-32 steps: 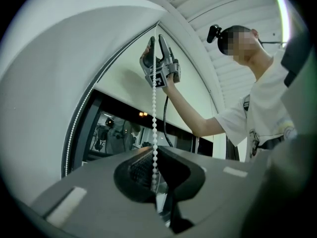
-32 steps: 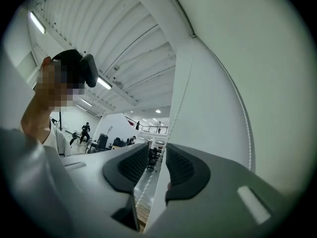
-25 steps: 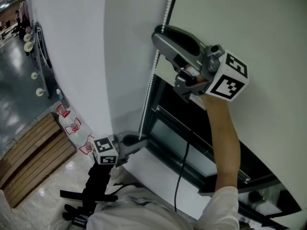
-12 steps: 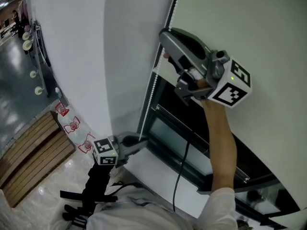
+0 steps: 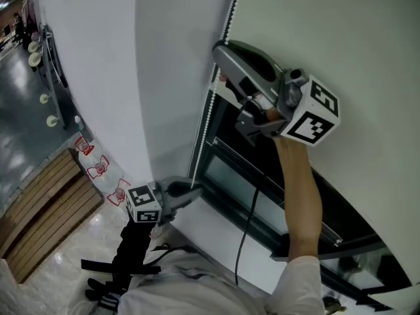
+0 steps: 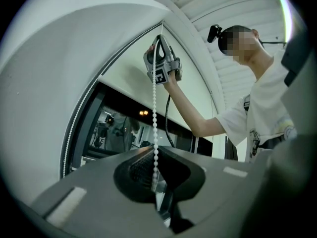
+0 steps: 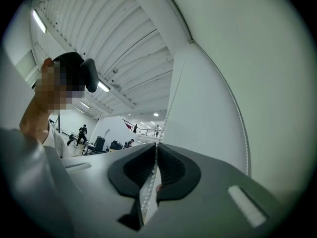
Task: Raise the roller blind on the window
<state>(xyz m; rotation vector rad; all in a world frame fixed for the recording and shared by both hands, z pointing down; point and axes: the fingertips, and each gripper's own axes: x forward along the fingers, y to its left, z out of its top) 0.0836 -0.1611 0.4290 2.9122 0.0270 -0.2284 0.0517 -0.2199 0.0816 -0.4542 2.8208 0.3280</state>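
Right claw (image 5: 222,58), upper centre of the frame, has just been closing and now pinches the bead chain (image 5: 205,128) beside the roller blind (image 5: 354,38), while the left claw (image 5: 195,190) below clamps the same chain.

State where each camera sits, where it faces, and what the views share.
Head view: on the head, facing down the window; shows right forearm, left gripper, right gripper.
Left gripper view: on that gripper, facing up the bead chain its jaws clamp; shows the torso.
Right gripper view: on that gripper, facing the ceiling; its jaws have just been closing and pinch the chain.
Shared: all show the chain.
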